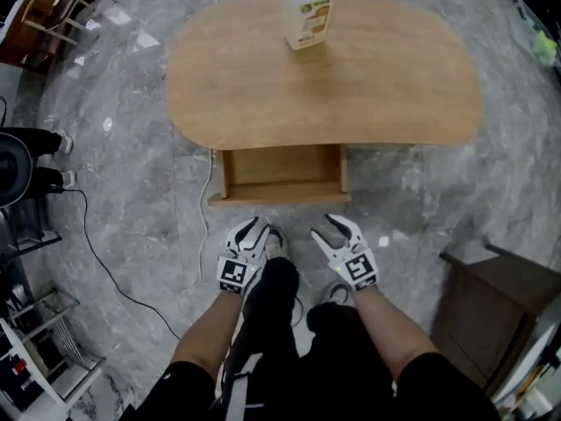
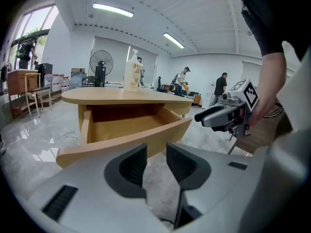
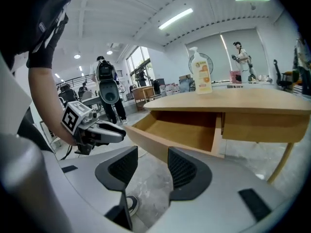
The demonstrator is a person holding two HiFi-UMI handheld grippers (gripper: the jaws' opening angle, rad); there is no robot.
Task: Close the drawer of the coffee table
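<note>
Both the left gripper [image 1: 260,229] and the right gripper [image 1: 329,226] have jaws apart, holding nothing. At 12 o'clock, just beyond, the drawer [image 1: 282,179] stands pulled out. An uneven push may jam it crooked; a hard one may shake the bottle [image 1: 308,11] on the coffee table [image 1: 394,86]

The desk [image 1: 254,86] is low, with a rounded, light-wood top, and stands on a grey marbled floor [image 1: 131,200]. Its drawer [image 1: 282,167] is pulled out from under the near edge, its bare wooden bottom showing and its curved front panel well clear of the top.
</note>
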